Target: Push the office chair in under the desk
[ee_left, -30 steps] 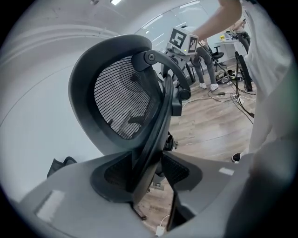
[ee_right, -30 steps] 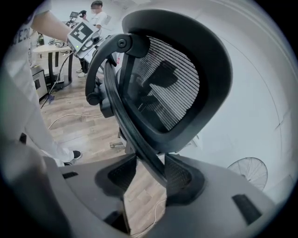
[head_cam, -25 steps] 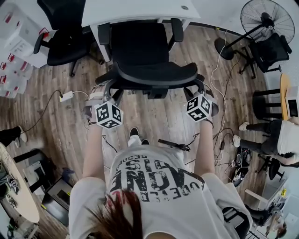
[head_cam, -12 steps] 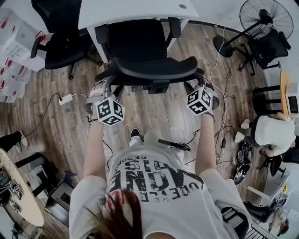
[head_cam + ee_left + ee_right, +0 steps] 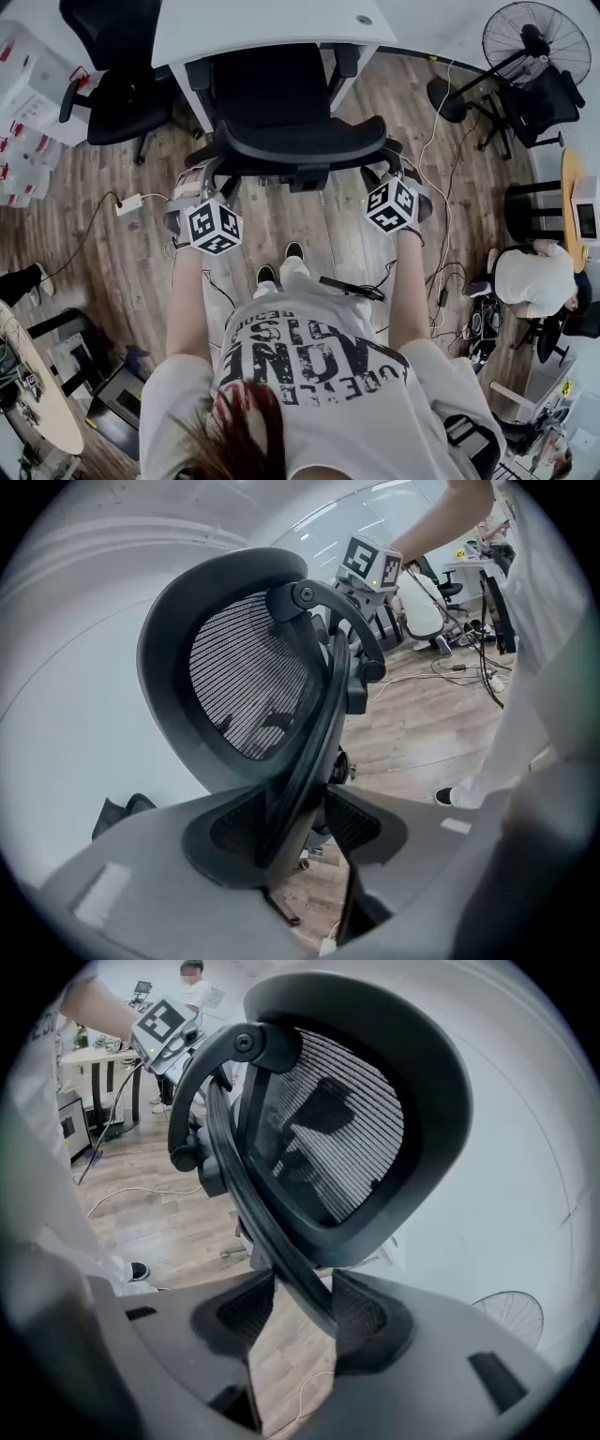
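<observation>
Jaws: left gripper (image 5: 302, 825), right gripper (image 5: 305, 1314) clamp curved mesh office chair (image 5: 300, 141).

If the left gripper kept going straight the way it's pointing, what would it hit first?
The office chair: its back frame sits between the left gripper's jaws, with the mesh backrest just beyond.

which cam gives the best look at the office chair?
Head view: whole office chair, seat, armrests, backrest, partly under the desk. Both gripper views show only its mesh backrest and frame, close up between the jaws.
</observation>
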`<state>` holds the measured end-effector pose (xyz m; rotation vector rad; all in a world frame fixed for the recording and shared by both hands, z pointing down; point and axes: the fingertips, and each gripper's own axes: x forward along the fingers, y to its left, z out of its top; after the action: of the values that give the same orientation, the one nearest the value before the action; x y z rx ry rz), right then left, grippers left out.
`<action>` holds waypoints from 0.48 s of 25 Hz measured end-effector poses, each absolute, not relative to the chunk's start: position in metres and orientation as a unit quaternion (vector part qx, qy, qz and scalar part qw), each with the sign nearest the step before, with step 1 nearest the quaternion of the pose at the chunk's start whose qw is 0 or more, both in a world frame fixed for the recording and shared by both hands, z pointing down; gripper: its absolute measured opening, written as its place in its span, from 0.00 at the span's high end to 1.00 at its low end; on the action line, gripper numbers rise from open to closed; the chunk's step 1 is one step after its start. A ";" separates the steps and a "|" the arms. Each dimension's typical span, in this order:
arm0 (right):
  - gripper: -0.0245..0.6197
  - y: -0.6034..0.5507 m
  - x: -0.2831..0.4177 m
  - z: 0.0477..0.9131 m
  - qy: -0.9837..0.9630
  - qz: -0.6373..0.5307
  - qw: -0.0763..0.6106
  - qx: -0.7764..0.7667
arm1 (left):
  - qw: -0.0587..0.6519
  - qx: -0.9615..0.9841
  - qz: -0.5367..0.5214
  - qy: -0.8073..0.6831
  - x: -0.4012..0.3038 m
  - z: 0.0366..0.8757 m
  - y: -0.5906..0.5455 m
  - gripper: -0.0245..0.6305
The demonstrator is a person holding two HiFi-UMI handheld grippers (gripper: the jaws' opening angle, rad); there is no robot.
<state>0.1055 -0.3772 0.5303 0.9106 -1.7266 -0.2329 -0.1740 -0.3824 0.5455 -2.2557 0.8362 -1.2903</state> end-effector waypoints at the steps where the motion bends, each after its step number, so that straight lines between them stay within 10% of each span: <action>1: 0.71 -0.380 0.106 0.530 -0.733 -0.099 0.554 0.383 | 0.203 -0.808 -0.464 0.301 -0.174 0.546 -0.385 0.65; 12: 0.71 -0.420 0.117 0.530 -0.744 -0.113 0.545 0.370 | 0.198 -0.801 -0.470 0.314 -0.163 0.546 -0.418 0.65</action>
<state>0.1174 -0.4199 0.5302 0.8779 -1.7647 -0.2688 -0.1628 -0.4180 0.5457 -2.2423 0.8791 -1.3141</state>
